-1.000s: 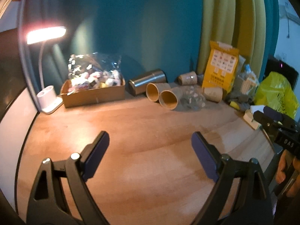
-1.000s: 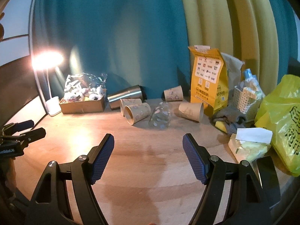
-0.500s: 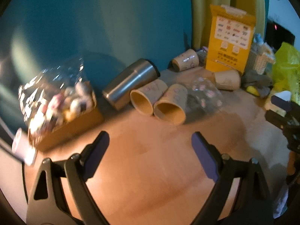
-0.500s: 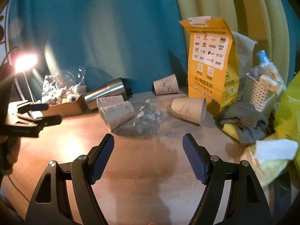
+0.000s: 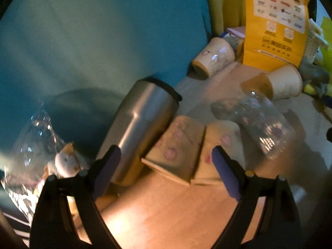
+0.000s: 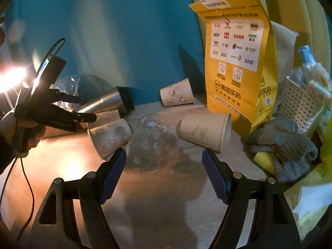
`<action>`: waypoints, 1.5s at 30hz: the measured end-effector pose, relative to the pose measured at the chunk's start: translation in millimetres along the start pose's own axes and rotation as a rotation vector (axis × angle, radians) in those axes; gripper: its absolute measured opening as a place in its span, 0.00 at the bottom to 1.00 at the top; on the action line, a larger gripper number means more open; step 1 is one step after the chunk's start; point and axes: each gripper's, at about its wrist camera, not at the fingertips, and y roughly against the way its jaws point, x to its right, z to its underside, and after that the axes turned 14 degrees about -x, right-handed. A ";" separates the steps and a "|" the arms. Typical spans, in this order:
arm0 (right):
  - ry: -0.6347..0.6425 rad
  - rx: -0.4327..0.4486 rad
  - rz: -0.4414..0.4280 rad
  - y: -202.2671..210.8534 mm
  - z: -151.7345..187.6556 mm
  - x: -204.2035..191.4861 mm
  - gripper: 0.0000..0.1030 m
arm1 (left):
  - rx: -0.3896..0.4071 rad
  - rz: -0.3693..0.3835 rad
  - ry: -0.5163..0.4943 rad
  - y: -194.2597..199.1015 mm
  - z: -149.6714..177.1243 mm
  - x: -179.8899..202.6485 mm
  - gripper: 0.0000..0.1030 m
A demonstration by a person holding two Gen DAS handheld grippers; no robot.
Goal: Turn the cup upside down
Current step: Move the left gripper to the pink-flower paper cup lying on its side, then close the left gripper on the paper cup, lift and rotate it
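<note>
Left gripper (image 5: 165, 166), jaws spread and empty, faces two paper cups (image 5: 182, 151) lying on their sides on the wooden table (image 5: 166, 211), just beside a toppled steel tumbler (image 5: 143, 122); right gripper (image 6: 164, 170), jaws likewise spread and empty, fronts a clear plastic cup (image 6: 150, 143) lying between paper cups; yellow bag (image 6: 236, 58) behind.

front: bare table (image 6: 166, 203) | ahead: paper cups (image 5: 176, 155) side by side, touching | left: steel tumbler (image 5: 141, 124)

Backdrop and lighting before you.
You face a teal wall (image 6: 124, 31) with a yellow-green curtain (image 6: 290, 4) at right; a lamp (image 6: 11, 77) at left casts warm glare across the wooden tabletop (image 6: 166, 197).
</note>
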 end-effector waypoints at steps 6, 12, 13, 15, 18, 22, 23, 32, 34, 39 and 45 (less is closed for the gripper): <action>-0.021 0.005 -0.009 -6.3 -4.5 11.0 0.76 | -0.094 0.013 -0.053 -27.7 -23.4 7.6 0.85; -0.040 0.008 -0.021 -2.2 -2.6 18.1 0.76 | -0.180 0.020 -0.099 -38.1 -33.1 14.7 0.78; -0.041 0.011 -0.021 -1.5 -2.8 18.2 0.76 | -0.194 0.039 -0.111 -38.9 -33.1 17.7 0.78; -0.042 0.014 -0.023 -1.0 -2.7 19.4 0.76 | -0.213 0.035 -0.145 -41.7 -30.4 23.6 0.78; -0.047 0.018 -0.029 0.6 -1.3 19.6 0.76 | -0.232 0.035 -0.178 -46.8 -30.4 30.0 0.78; -0.054 0.018 -0.030 2.9 0.0 20.1 0.76 | -0.236 0.042 -0.170 -52.9 -34.0 34.0 0.78; -0.055 0.019 -0.029 3.8 0.5 20.3 0.76 | -0.235 0.047 -0.166 -53.2 -33.8 34.5 0.74; -0.070 0.023 -0.017 10.7 5.1 18.5 0.76 | -0.226 0.144 -0.126 -46.3 -26.1 28.6 0.60; -0.069 0.029 -0.015 15.9 6.7 16.4 0.76 | -0.209 0.146 -0.110 -39.2 -22.9 27.1 0.60; -0.060 0.046 -0.014 32.6 11.7 8.8 0.76 | -0.146 0.203 -0.002 -2.8 -1.7 16.8 0.60; -0.027 0.060 -0.024 59.7 26.5 -9.3 0.76 | -0.074 0.284 0.132 48.0 61.3 15.3 0.60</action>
